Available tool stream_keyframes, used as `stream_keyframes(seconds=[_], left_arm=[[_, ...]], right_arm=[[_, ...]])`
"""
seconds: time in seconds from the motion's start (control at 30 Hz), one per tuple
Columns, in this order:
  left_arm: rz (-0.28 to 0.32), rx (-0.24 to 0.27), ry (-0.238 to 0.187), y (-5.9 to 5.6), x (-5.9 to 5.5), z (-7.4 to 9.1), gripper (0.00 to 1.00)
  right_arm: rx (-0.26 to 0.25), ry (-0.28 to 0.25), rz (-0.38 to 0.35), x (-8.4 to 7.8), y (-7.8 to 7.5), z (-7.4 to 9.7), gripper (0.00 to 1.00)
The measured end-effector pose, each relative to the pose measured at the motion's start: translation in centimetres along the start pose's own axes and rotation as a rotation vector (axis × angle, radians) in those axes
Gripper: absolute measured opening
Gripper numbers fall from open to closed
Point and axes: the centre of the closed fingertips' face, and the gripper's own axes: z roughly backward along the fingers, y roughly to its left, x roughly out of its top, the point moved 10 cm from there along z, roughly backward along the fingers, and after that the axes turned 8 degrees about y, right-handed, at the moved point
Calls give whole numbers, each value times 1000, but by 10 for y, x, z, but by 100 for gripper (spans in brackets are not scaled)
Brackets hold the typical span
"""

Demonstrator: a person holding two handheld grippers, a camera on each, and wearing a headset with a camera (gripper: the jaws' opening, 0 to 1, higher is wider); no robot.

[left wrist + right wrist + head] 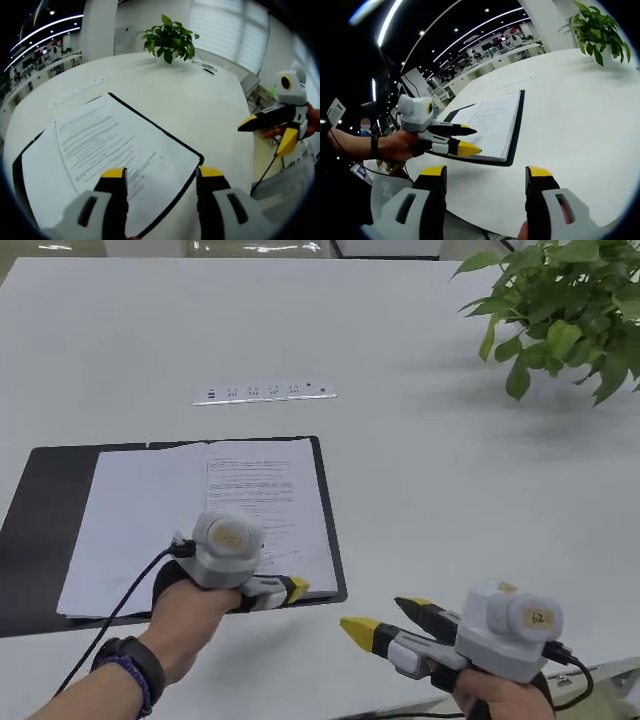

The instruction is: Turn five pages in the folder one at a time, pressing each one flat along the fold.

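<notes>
The folder (40, 530) lies open and flat beneath my left gripper (296, 588), printed page (265, 495) under the jaws and a blank sheet (140, 515) off to its left. No page is lifted or pinched, and I can't tell how many of the five are done. The left gripper's jaws are spread astride the folder's corner, one over paper, one past the edge. My right gripper (382, 614), jaws also apart and holding nothing, hangs just beside it over the bare table (450, 490), pointing back at the folder.
</notes>
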Motion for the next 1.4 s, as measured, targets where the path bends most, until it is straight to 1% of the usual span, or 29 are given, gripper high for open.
stream_keyframes(seconds=[0.03,0.13,0.27,0.33,0.5,0.57,0.6,0.7,0.77,0.9,0.97,1.13,1.2,1.27,1.4], left_arm=[[8,3,-4,-1,1,-4,55],[1,11,-5,-4,2,-10,54],[-8,12,6,-6,-1,-15,54],[-20,21,12,-6,-2,-17,54],[-29,38,11,-4,-2,-20,51],[-80,67,18,-6,-5,-21,50],[-78,66,16,-8,-5,-21,50],[-113,88,16,-9,-7,-23,51],[-135,93,11,-9,-7,-23,51],[-139,92,9,-7,-7,-23,50],[-145,88,5,-8,-7,-24,48],[-135,90,-2,-5,-7,-23,45],[-123,99,-8,-1,-6,-22,39],[-118,102,-7,2,-6,-22,35],[-112,104,-10,3,-6,-22,29]], right_arm=[[0,1,-2,0,-1,0,62],[1,6,-2,-1,-1,2,62],[-1,5,-10,-3,-3,5,62],[-2,5,-16,-4,-5,6,62],[1,14,-26,-5,-8,5,60],[6,18,-27,-5,-9,4,60],[8,21,-24,-4,-8,4,60],[11,23,-20,-2,-9,2,59],[14,23,-22,-1,-9,1,59],[19,29,-15,1,-9,-2,58],[21,30,-13,2,-10,-2,58],[22,25,-18,3,-11,-3,57],[21,24,-20,3,-12,-2,56],[21,24,-21,3,-13,-2,56],[21,26,-27,1,-14,-3,56]])
